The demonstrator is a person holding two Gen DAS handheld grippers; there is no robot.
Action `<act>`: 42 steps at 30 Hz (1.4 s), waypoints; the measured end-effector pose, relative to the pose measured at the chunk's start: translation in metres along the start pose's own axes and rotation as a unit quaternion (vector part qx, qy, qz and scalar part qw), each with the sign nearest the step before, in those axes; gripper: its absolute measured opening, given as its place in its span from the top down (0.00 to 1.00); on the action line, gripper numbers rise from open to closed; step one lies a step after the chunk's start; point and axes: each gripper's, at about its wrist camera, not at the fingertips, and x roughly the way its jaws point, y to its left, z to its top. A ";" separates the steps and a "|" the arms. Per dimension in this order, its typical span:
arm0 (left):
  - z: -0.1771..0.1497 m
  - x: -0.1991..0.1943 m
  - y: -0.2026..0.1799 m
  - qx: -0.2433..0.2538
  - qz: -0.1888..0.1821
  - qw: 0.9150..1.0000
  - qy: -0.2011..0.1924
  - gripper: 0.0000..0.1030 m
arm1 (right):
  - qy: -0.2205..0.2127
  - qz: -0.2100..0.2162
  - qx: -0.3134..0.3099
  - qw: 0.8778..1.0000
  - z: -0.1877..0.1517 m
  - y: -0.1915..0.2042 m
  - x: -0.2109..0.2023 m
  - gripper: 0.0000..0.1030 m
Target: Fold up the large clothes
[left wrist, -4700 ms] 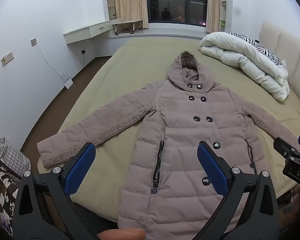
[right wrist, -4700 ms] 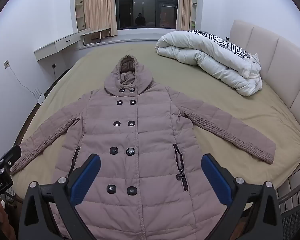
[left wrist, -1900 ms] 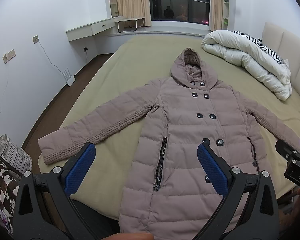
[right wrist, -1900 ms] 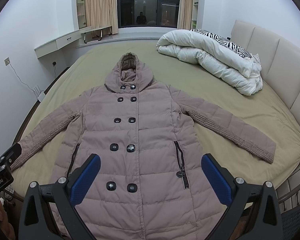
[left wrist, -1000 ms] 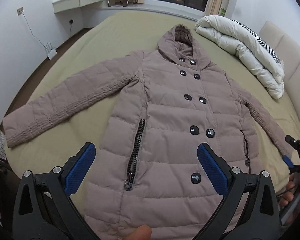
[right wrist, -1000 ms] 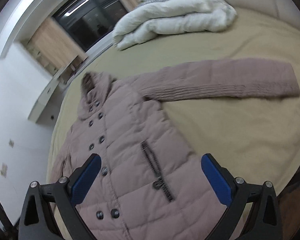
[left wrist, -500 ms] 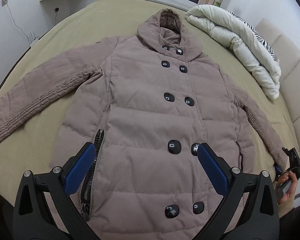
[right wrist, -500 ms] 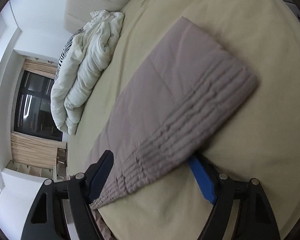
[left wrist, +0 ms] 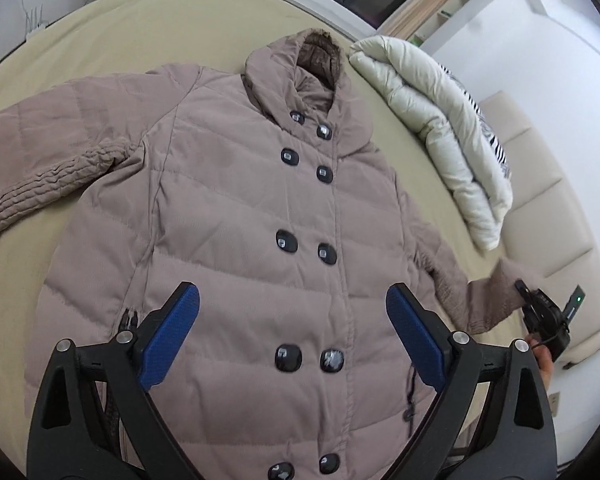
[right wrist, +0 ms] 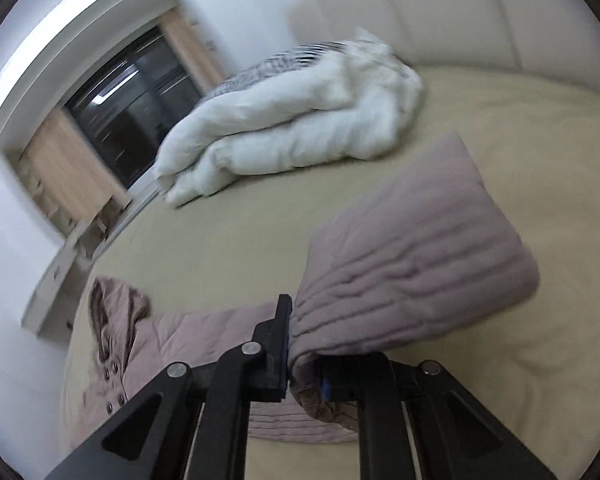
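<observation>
While the left claw [left wrist: 292, 324] hangs with its blue pads wide apart above the lower front of the coat [left wrist: 236, 216], touching nothing, the right claw [right wrist: 304, 360] is clamped on the cuff of the right sleeve [right wrist: 412, 268], lifted off the bed [right wrist: 228, 240]. The coat lies flat, buttoned, front up, hood toward the far side, its left sleeve [left wrist: 40, 168] stretched out to the left. A folded white duvet [left wrist: 440, 120] sits at the far right, near the headboard [left wrist: 540, 216].
</observation>
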 end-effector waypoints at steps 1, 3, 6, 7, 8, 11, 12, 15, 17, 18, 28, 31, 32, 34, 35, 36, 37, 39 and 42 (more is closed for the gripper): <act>0.005 0.001 0.005 -0.008 -0.007 1.000 -0.001 0.08 | -0.001 0.012 -0.055 0.998 -0.003 0.037 0.001 0.88; 0.018 0.005 0.016 -0.030 -0.026 0.999 0.002 0.08 | 0.006 0.033 -0.162 0.986 -0.021 0.112 0.008 0.88; 0.036 0.019 0.032 -0.064 -0.064 0.996 0.019 0.08 | 0.013 0.053 -0.289 0.956 -0.067 0.200 0.025 0.88; 0.041 0.026 0.037 -0.078 -0.080 0.993 0.027 0.08 | 0.018 0.059 -0.315 0.947 -0.081 0.218 0.032 0.88; 0.046 0.034 0.041 -0.095 -0.099 0.990 0.037 0.08 | 0.024 0.063 -0.341 0.938 -0.098 0.235 0.040 0.88; 0.060 0.060 0.048 -0.123 -0.136 0.981 0.064 0.07 | 0.041 0.062 -0.402 0.913 -0.146 0.265 0.058 0.88; 0.064 0.070 0.049 -0.132 -0.141 0.978 0.074 0.07 | 0.050 0.061 -0.421 0.904 -0.162 0.270 0.065 0.88; 0.075 0.100 0.050 -0.164 -0.174 0.966 0.102 0.07 | 0.062 0.056 -0.453 0.888 -0.192 0.278 0.077 0.88; 0.078 0.118 0.048 -0.179 -0.190 0.959 0.114 0.07 | 0.059 0.054 -0.467 0.881 -0.203 0.277 0.075 0.88; 0.081 0.129 0.044 -0.180 -0.200 0.955 0.125 0.07 | 0.058 0.053 -0.470 0.879 -0.208 0.279 0.075 0.88; 0.100 0.210 0.018 -0.177 -0.188 0.942 0.213 0.74 | 0.073 0.082 -0.493 0.863 -0.234 0.289 0.070 0.76; 0.110 0.212 0.008 -0.153 -0.186 0.949 0.205 0.81 | 0.092 0.107 -0.472 0.870 -0.233 0.282 0.063 0.33; 0.114 0.206 0.006 -0.149 -0.187 0.951 0.198 0.81 | 0.093 0.117 -0.460 0.875 -0.231 0.278 0.057 0.28; 0.128 0.190 0.010 -0.150 -0.192 0.955 0.171 0.81 | 0.095 0.127 -0.428 0.890 -0.220 0.265 0.045 0.27; 0.136 0.179 0.014 -0.154 -0.193 0.957 0.154 0.81 | 0.104 0.143 -0.392 0.903 -0.208 0.254 0.040 0.27; 0.147 0.168 0.021 -0.159 -0.194 0.959 0.133 0.81 | 0.111 0.153 -0.353 0.916 -0.196 0.242 0.037 0.27; 0.156 0.155 0.027 -0.162 -0.193 0.961 0.117 0.81 | 0.121 0.162 -0.292 0.935 -0.180 0.223 0.036 0.27; 0.173 0.134 0.041 -0.170 -0.186 0.964 0.083 0.81 | 0.139 0.167 -0.157 0.963 -0.149 0.179 0.040 0.27; 0.189 0.110 0.063 -0.186 -0.181 0.964 0.052 0.81 | 0.172 0.202 0.064 0.962 -0.126 0.115 0.056 0.26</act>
